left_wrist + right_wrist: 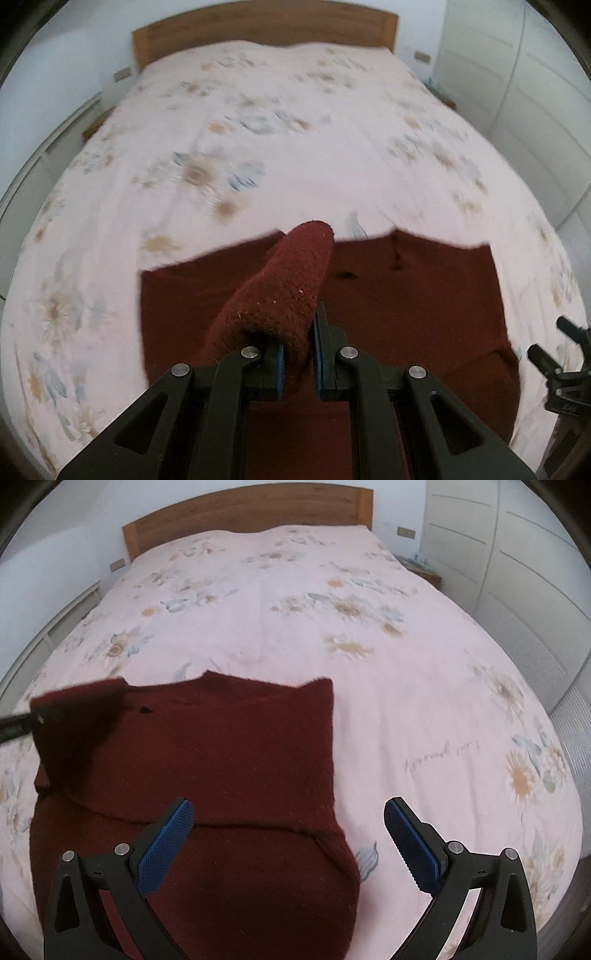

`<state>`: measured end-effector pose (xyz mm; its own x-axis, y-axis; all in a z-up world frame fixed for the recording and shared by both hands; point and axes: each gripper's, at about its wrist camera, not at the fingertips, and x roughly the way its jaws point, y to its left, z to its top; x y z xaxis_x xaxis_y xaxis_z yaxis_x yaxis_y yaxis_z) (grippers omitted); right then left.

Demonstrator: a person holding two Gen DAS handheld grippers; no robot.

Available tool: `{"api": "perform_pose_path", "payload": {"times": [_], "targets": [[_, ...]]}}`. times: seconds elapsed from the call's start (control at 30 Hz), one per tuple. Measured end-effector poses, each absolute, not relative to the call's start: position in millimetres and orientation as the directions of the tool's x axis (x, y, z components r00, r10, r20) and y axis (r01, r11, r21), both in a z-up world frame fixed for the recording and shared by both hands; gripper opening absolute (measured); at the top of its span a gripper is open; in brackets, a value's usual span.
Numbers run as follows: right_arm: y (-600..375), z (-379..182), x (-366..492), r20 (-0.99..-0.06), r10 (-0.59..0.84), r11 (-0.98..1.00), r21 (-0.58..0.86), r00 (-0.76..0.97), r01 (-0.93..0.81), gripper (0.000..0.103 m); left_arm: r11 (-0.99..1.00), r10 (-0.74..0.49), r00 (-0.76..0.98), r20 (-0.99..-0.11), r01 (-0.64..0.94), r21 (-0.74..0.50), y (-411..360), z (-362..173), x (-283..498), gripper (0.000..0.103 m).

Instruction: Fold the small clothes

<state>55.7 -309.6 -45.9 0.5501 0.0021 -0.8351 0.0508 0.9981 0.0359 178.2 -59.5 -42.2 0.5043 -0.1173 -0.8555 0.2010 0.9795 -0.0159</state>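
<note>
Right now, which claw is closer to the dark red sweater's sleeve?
Left. The left claw is clamped on the sleeve, lifting it. The right claw hangs open above the sweater body, touching nothing.

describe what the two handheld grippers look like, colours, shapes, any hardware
Both are matte black plastic. The left gripper has angular linkage arms with triangular cut-outs, round silver pivot pins and blue pads. The right gripper has the same black arms and silver pins; its blue pads are long, with a fine cross-hatched face and a toothed edge. No cables, markings or sleeves show.
</note>
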Motion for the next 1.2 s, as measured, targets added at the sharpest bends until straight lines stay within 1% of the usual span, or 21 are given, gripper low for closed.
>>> {"api": "perform_pose_path", "payload": {"times": [0.13,0.23,0.3,0.33,0.43,0.5,0.53,0.57,0.63,0.7,0.73,0.77,0.9,1.07,1.2], "targets": [[-313,-56,52,-0.847,0.01,0.997,0.046,0.531,0.055,0.102,0.979,-0.089,0.448,-0.889,0.202,0.004,-78,-83,183,0.01],[-314,-65,51,-0.855,0.017,0.997,0.056,0.518,0.059,0.102,0.977,-0.039,0.427,-0.904,0.208,0.056,-83,-108,184,0.01],[-314,-71,51,-0.861,0.02,0.996,0.058,0.507,0.06,0.102,0.976,-0.018,0.394,-0.919,0.207,0.07,-81,-122,186,0.011],[-314,-74,50,-0.865,0.02,0.996,0.059,0.501,0.062,0.102,0.976,-0.014,0.387,-0.922,0.206,0.072,-81,-128,183,0.013],[-312,-76,50,-0.866,0.029,0.996,0.07,0.498,0.064,0.102,0.977,-0.007,0.389,-0.921,0.198,0.076,-75,-134,180,0.015],[-309,-76,50,-0.866,0.033,0.995,0.073,0.499,0.061,0.102,0.977,0.004,0.379,-0.925,0.197,0.085,-74,-135,179,0.027],[-308,-76,50,-0.866,0.034,0.996,0.073,0.499,0.058,0.102,0.977,0.005,0.36,-0.933,0.196,0.08,-73,-137,181,0.044],[-307,-76,50,-0.866,0.035,0.996,0.071,0.498,0.054,0.102,0.978,0.007,0.342,-0.94,0.192,0.078,-72,-139,182,0.057],[-306,-76,50,-0.867,0.034,0.996,0.067,0.497,0.051,0.102,0.983,0.004,0.316,-0.949,0.173,0.062,-67,-142,184,0.059],[-306,-77,49,-0.868,0.031,0.996,0.066,0.496,0.054,0.102,0.988,-0.004,0.298,-0.955,0.15,0.043,-62,-143,185,0.068],[-306,-77,49,-0.867,0.034,0.996,0.071,0.497,0.056,0.102,0.989,-0.004,0.292,-0.957,0.144,0.04,-61,-143,185,0.081],[-306,-77,48,-0.867,0.037,0.995,0.076,0.497,0.058,0.102,0.989,-0.004,0.287,-0.958,0.141,0.038,-59,-143,186,0.092],[-306,-78,47,-0.867,0.042,0.995,0.082,0.497,0.06,0.102,0.988,-0.002,0.278,-0.961,0.15,0.041,-55,-137,184,0.101],[-303,-80,44,-0.869,0.048,0.994,0.088,0.493,0.058,0.102,0.983,-0.03,0.292,-0.956,0.182,0.024,-50,-130,174,0.102],[-300,-79,42,-0.868,0.049,0.994,0.089,0.495,0.058,0.102,0.962,-0.013,0.308,-0.951,0.263,0.072,-47,-128,157,0.102]]}}
